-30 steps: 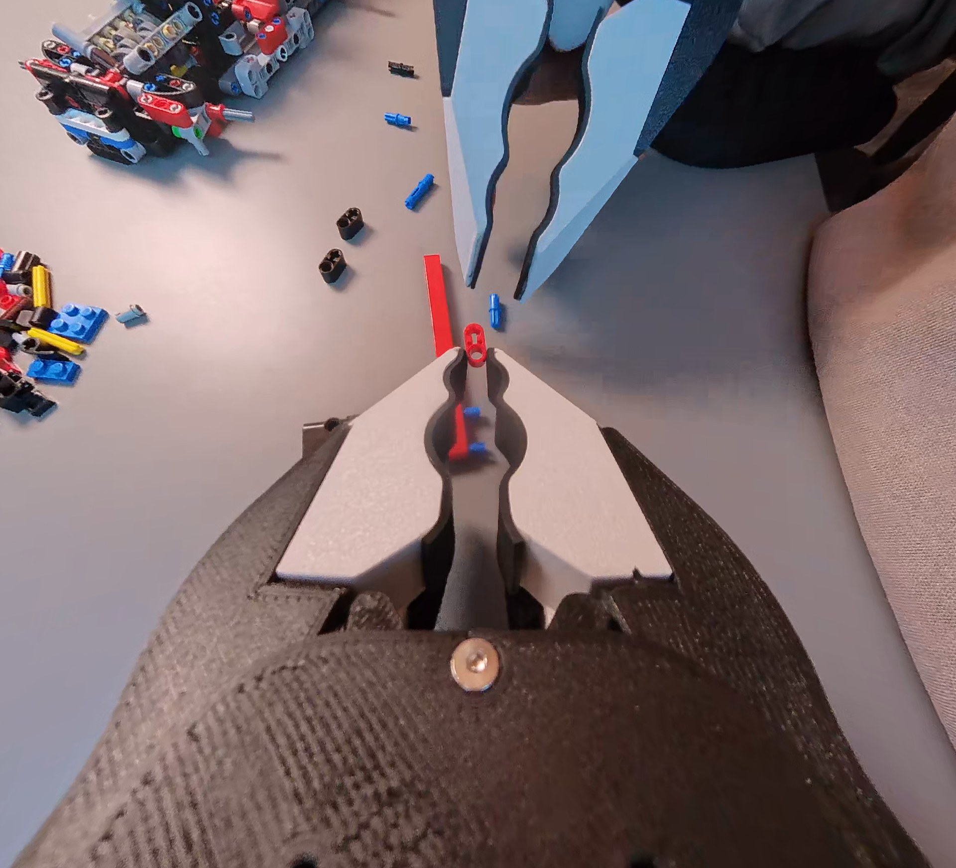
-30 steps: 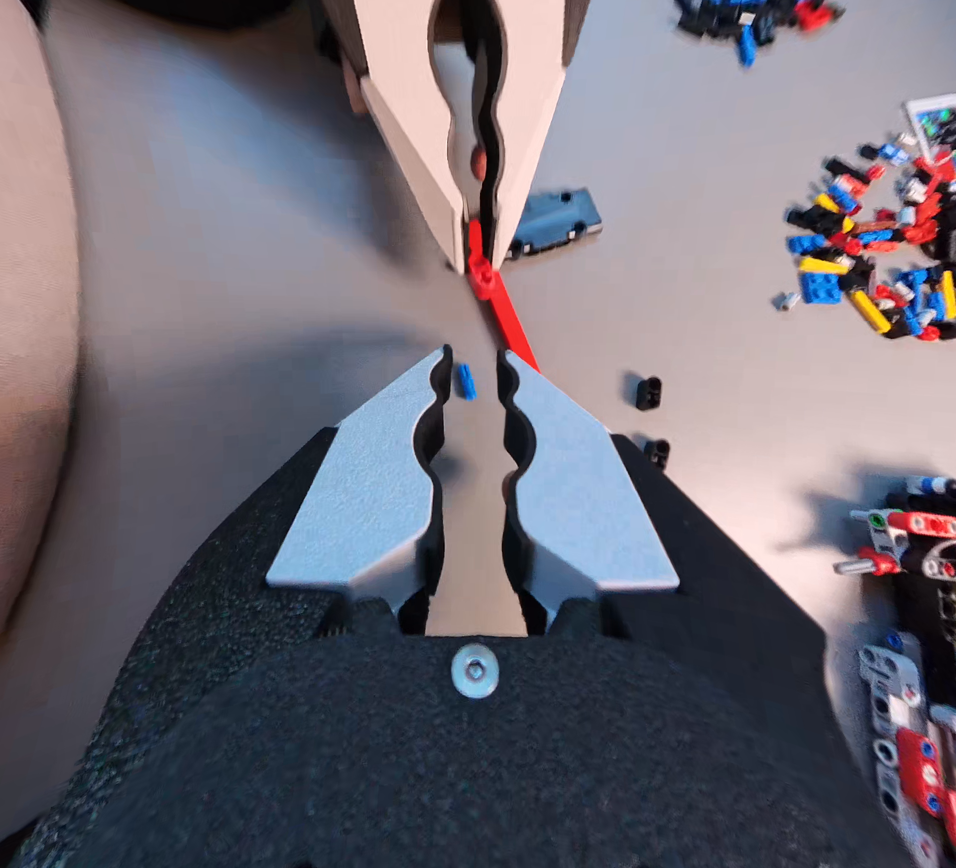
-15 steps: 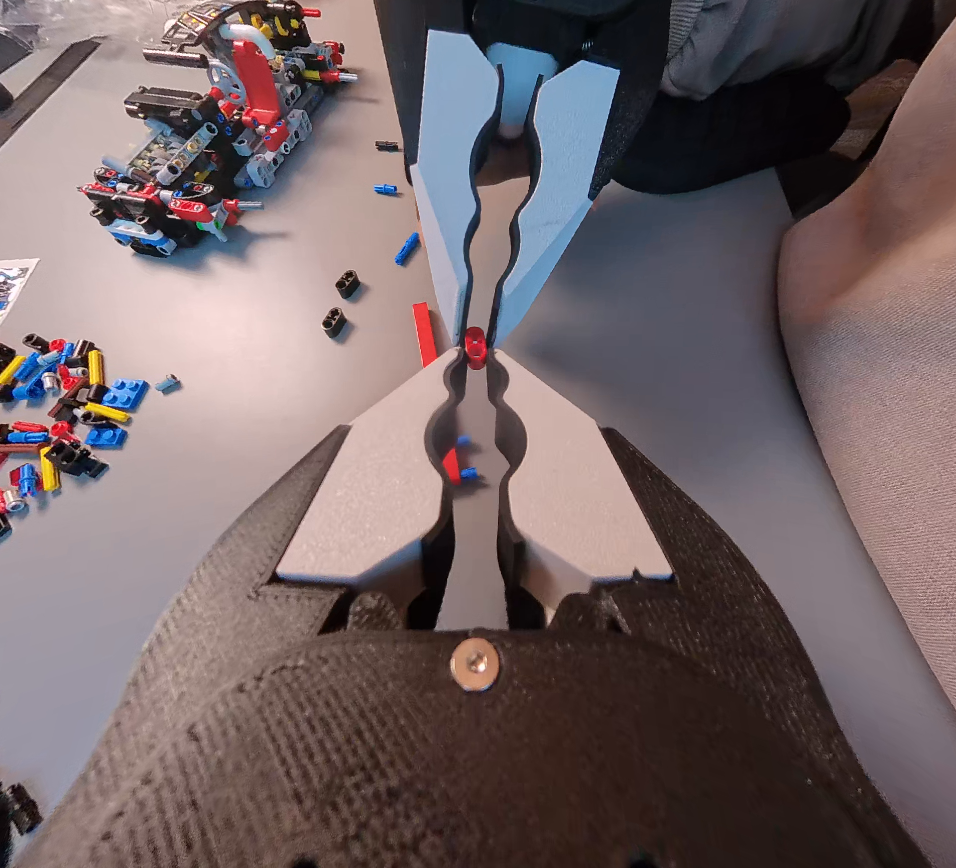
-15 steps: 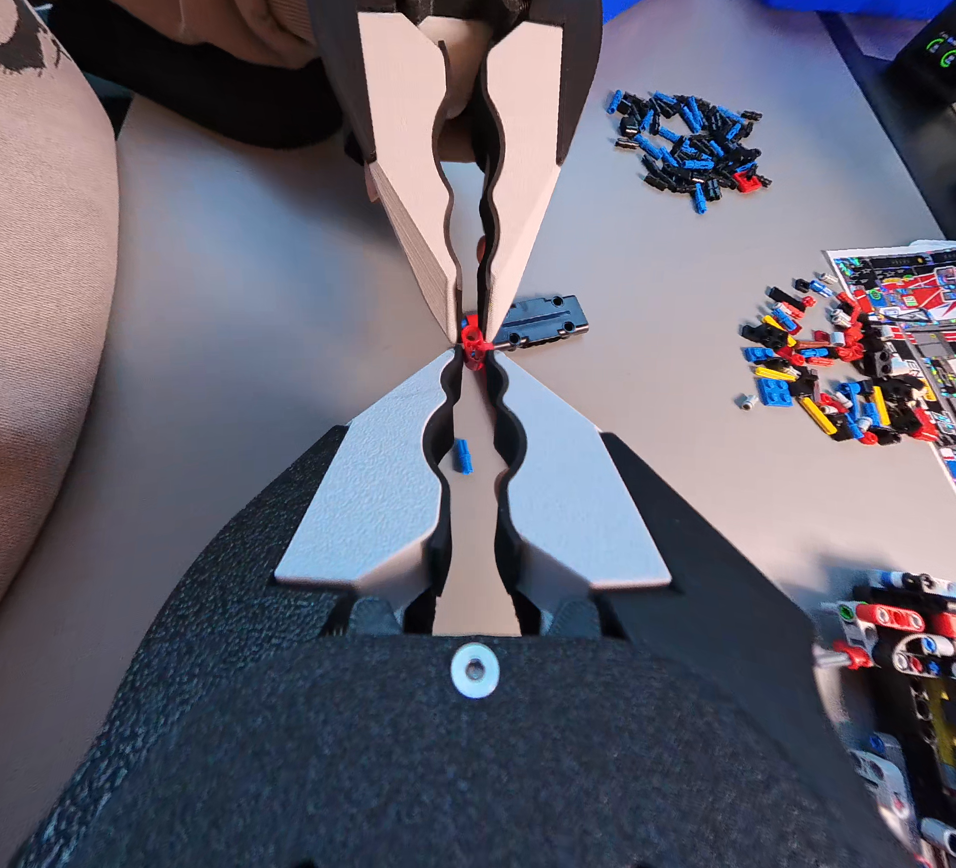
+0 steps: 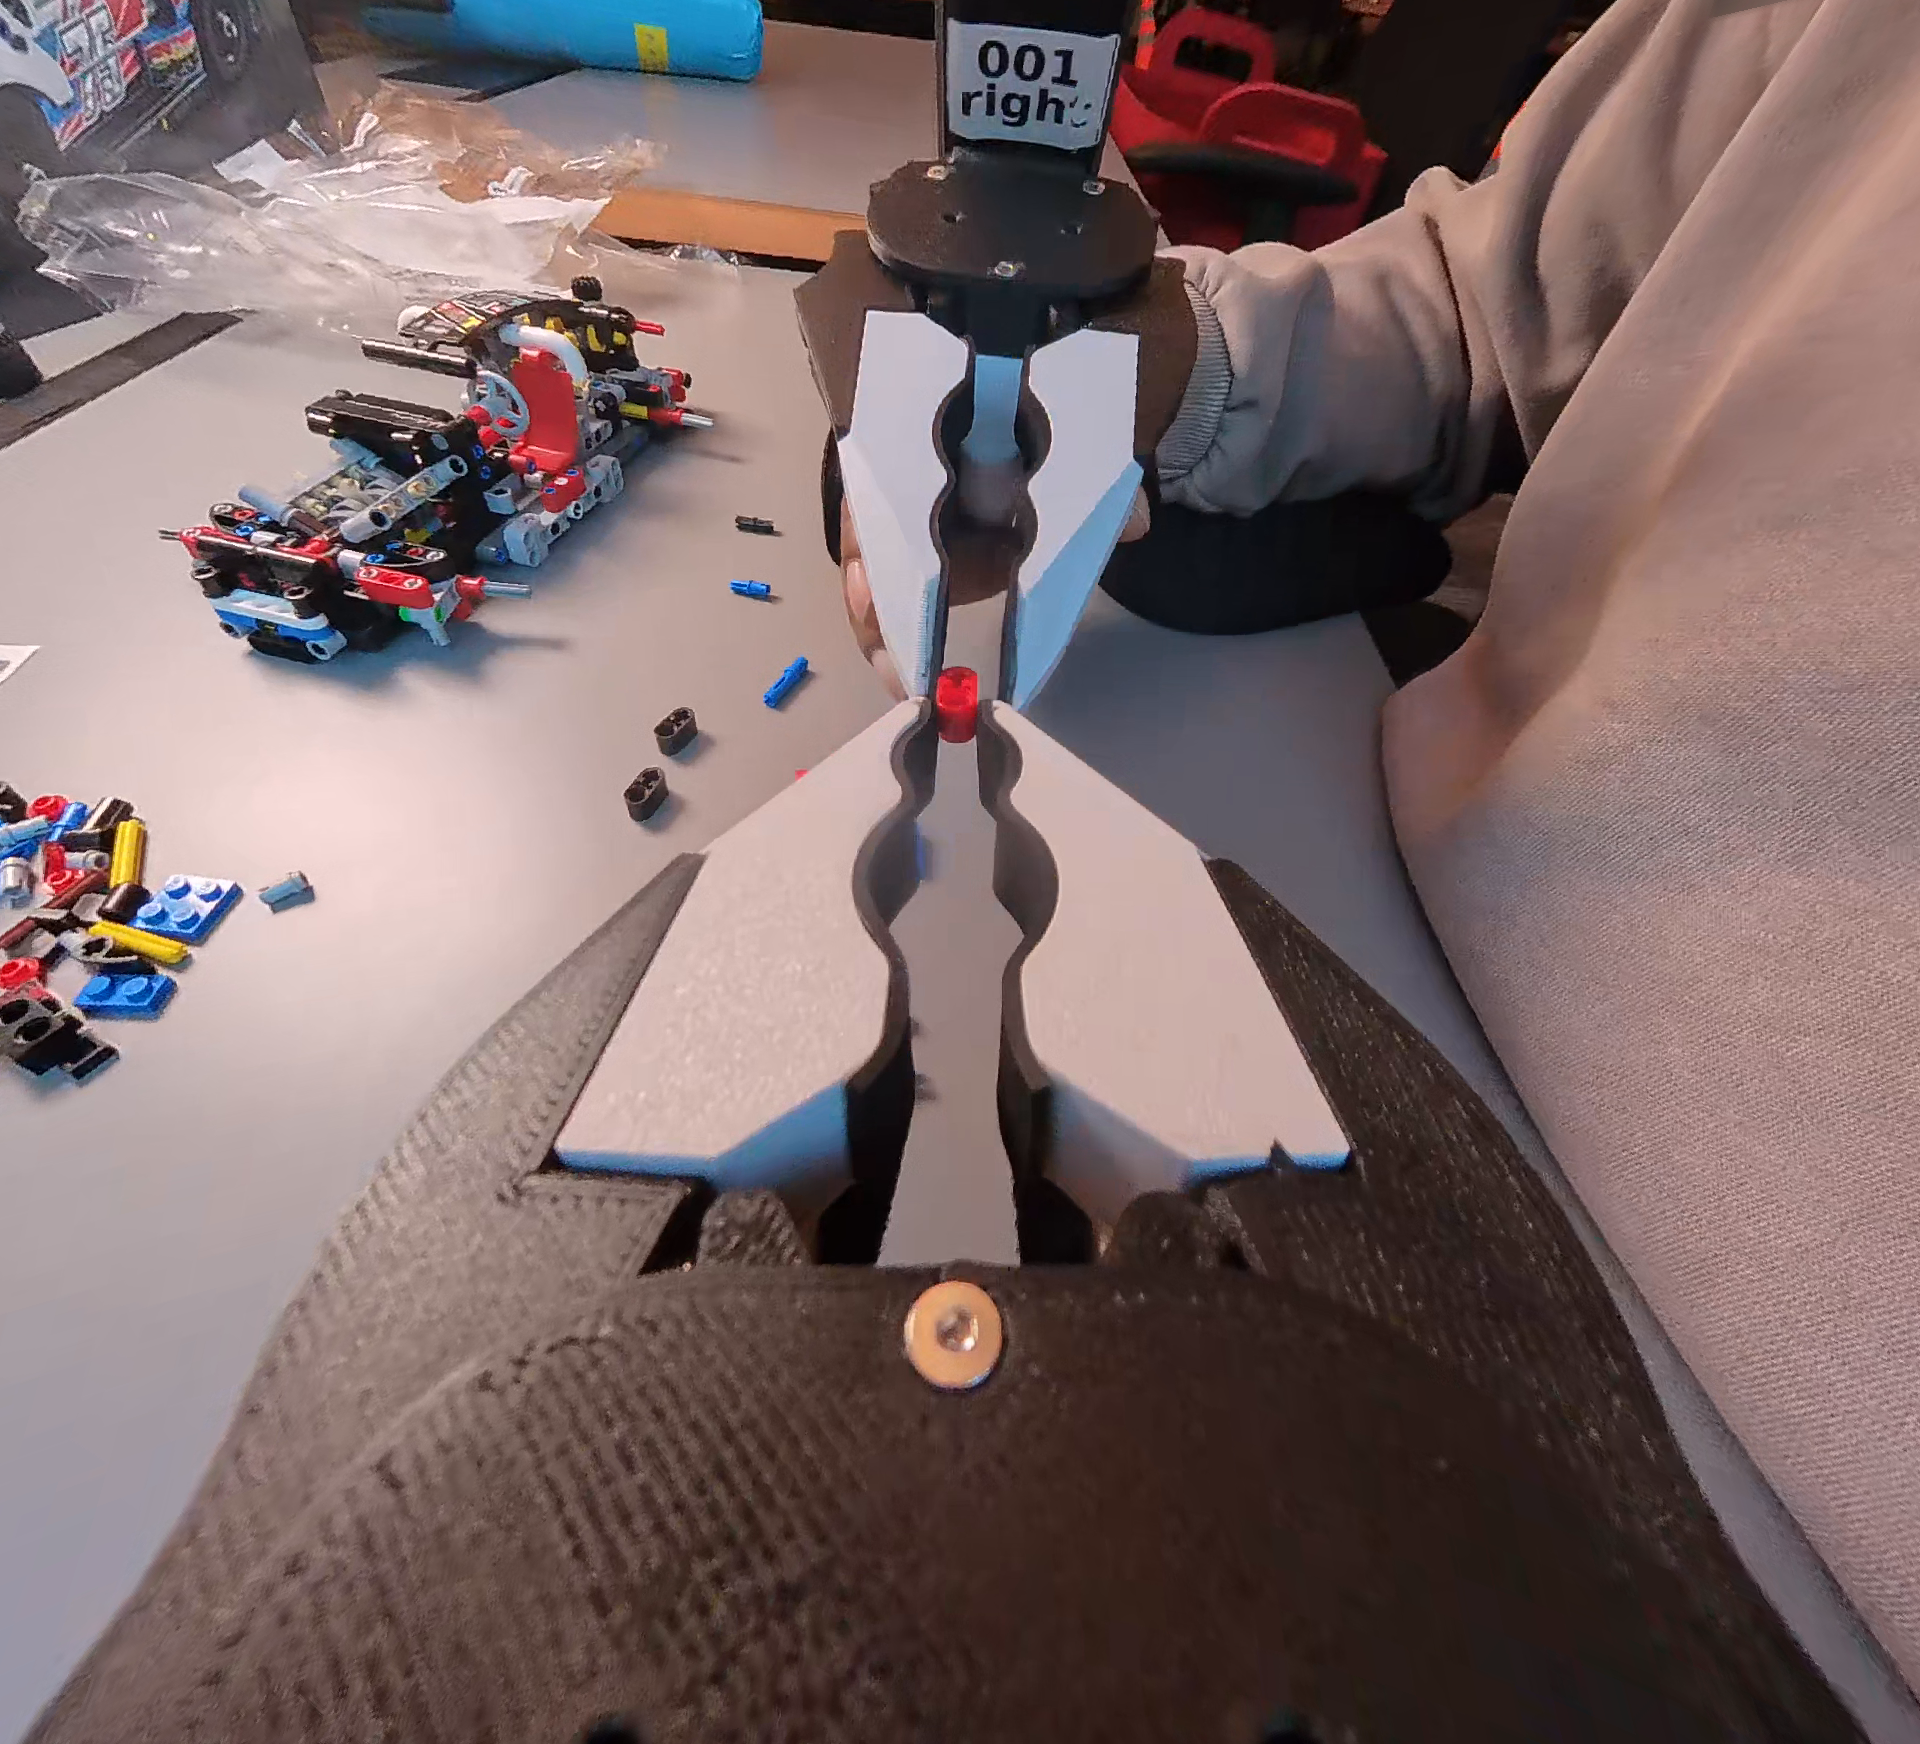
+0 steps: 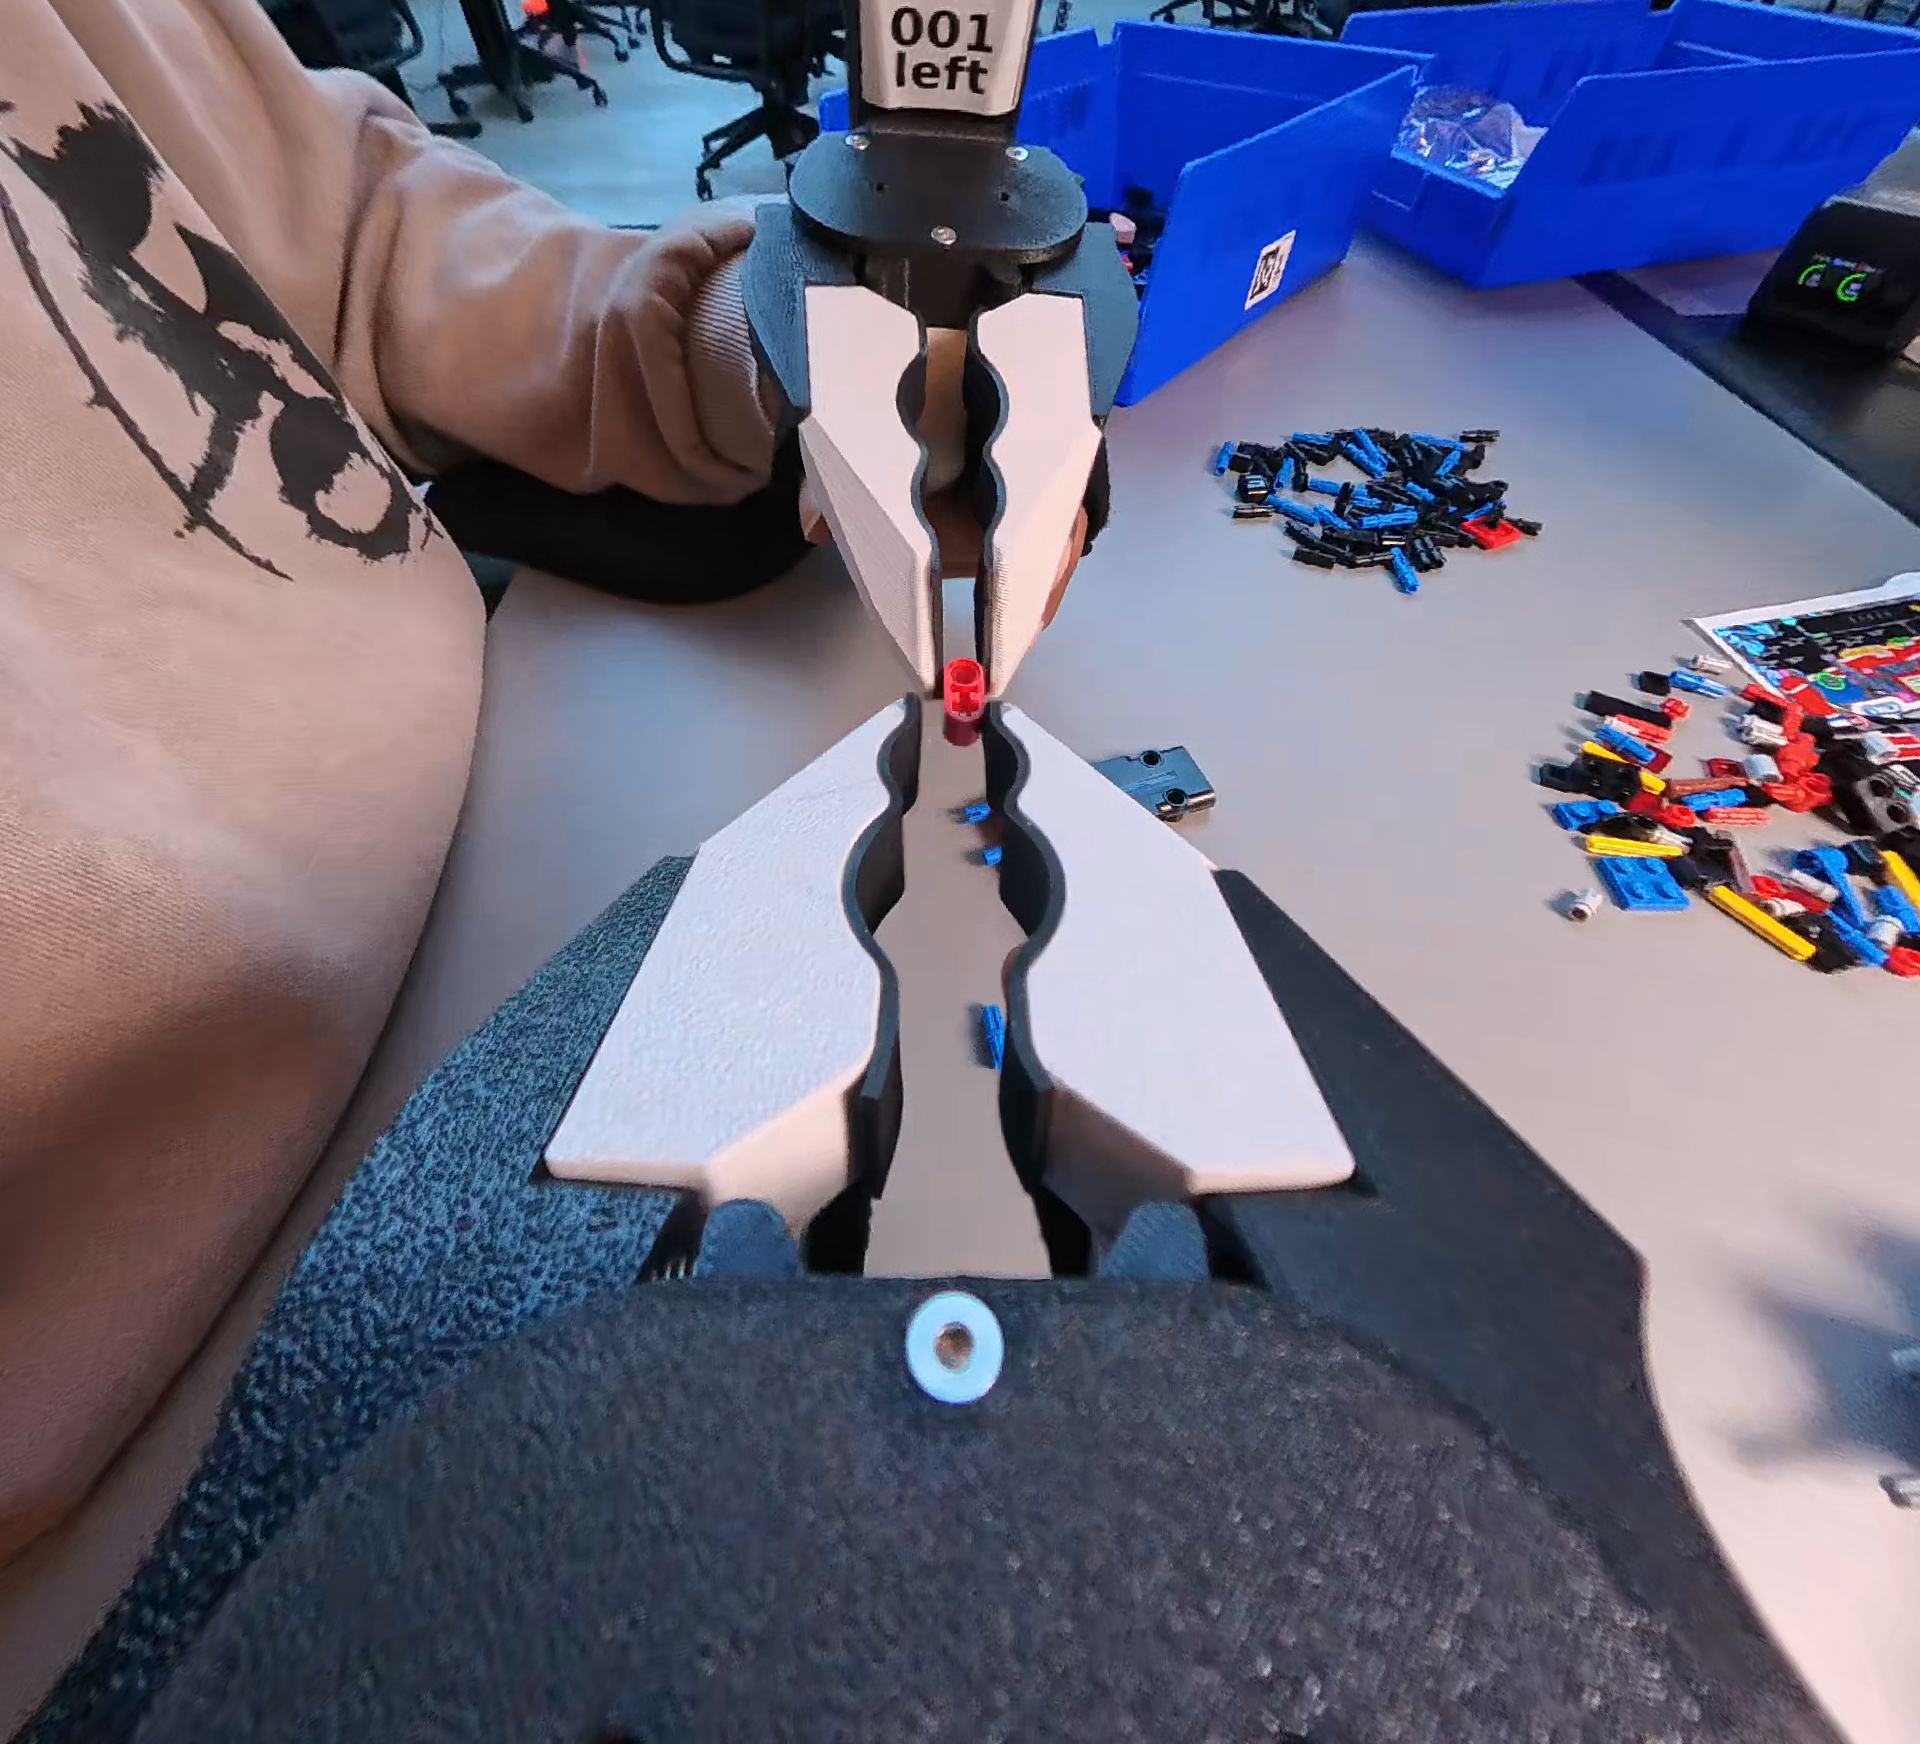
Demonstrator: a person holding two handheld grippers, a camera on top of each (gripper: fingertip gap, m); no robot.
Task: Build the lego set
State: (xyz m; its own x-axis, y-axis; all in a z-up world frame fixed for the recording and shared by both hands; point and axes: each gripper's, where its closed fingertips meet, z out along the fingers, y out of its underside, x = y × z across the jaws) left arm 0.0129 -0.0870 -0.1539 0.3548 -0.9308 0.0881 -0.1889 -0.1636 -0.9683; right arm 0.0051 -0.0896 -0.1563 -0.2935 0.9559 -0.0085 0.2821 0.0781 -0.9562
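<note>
Left tongs (image 5: 954, 707): narrow, nipped by the very tips on a small red piece (image 5: 956, 702). Right tongs (image 6: 951, 707): equally narrow, meeting them tip to tip and flanking the same piece; impossible to tell whether actually bearing on it or just alongside. Held clear above the desk (image 5: 416, 811), close to its near edge and the person's lap, well apart from the part-built car (image 5: 447, 489) out toward the far left corner in the left wrist view.

Likely step: passing the piece across, or pressing something onto it. Plenty to go wrong:

- Very shallow hold, on tips only. Any sideways push from the right side likely to twist the piece out.
- Release on one side before a firm pinch on the other: a drop, and so near the edge, quite possibly off the desk.
- Squeezing off-centre on a rounded end: apt to squirt it away.
- Below, a loose blue pin (image 6: 992, 1034) lying on the desk between the right fingers; easily knocked away toward the edge when lowering.
- Poor sight of the contact from either wrist view, so misalignment hard to catch.
</note>
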